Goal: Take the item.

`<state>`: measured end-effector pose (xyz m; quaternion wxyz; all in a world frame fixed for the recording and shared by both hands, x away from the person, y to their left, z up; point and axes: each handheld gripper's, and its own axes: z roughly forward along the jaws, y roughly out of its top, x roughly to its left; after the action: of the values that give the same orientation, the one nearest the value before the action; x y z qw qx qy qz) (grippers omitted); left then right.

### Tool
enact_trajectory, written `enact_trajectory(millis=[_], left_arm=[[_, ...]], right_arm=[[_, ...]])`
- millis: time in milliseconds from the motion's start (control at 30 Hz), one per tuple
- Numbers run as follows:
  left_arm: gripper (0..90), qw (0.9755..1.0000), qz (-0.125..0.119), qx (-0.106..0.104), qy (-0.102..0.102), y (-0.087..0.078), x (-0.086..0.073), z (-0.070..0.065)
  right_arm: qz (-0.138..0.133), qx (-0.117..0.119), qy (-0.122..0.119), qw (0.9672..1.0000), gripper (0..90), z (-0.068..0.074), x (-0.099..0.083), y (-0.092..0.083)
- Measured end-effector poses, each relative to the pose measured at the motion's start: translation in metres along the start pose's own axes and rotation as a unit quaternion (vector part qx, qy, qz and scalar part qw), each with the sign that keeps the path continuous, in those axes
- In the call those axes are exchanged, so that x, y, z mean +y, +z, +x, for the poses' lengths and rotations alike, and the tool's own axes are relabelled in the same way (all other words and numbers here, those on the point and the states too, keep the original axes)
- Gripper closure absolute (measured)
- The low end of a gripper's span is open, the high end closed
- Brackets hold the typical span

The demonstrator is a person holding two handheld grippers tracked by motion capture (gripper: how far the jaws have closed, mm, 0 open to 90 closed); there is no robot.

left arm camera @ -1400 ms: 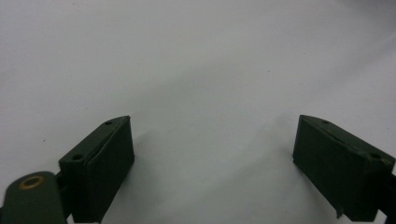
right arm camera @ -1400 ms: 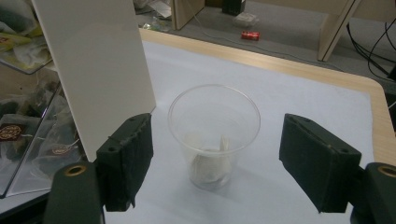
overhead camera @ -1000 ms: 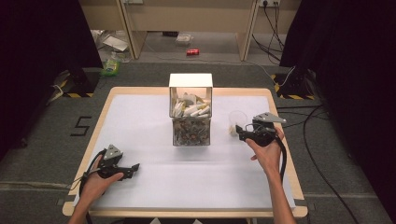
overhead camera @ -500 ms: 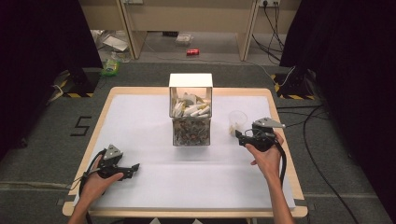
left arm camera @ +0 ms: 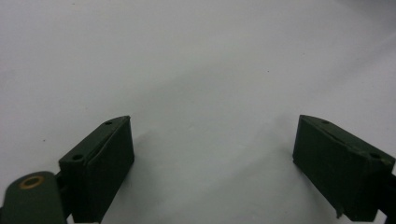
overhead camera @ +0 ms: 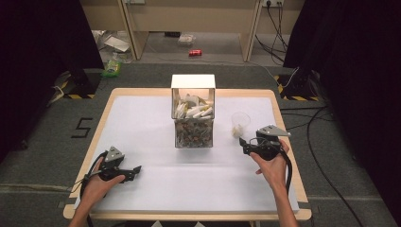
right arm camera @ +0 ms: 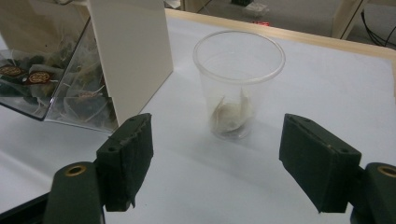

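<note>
The cup (right arm camera: pixel 238 84), a tea bag (right arm camera: pixel 231 114) inside, stands near the worktop's (overhead camera: pixel 142 113) right edge beside the box (overhead camera: pixel 193 113). Right gripper (right arm camera: pixel 217 158), fingers wide and empty: advance level, centre the cup, then squeeze gently. Left gripper (left arm camera: pixel 212 163) rests wide, empty.

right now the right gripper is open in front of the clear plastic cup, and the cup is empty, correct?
Not quite. The right gripper is open in front of the clear plastic cup, but the cup is not empty: a tea bag lies at its bottom. The right gripper view shows this through the clear wall.
</note>
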<state>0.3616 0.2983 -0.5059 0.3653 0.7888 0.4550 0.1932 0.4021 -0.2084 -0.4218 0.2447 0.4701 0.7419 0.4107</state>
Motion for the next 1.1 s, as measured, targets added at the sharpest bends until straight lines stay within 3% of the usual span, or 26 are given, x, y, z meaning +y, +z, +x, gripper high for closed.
enact_trajectory(millis=[1100], left_arm=[[11.6,1.0,0.0,0.0,0.0,0.0,0.0,0.0]], right_arm=[[0.018,0.02,-0.006,0.9996,25.8,0.013,-0.036,-0.01]])
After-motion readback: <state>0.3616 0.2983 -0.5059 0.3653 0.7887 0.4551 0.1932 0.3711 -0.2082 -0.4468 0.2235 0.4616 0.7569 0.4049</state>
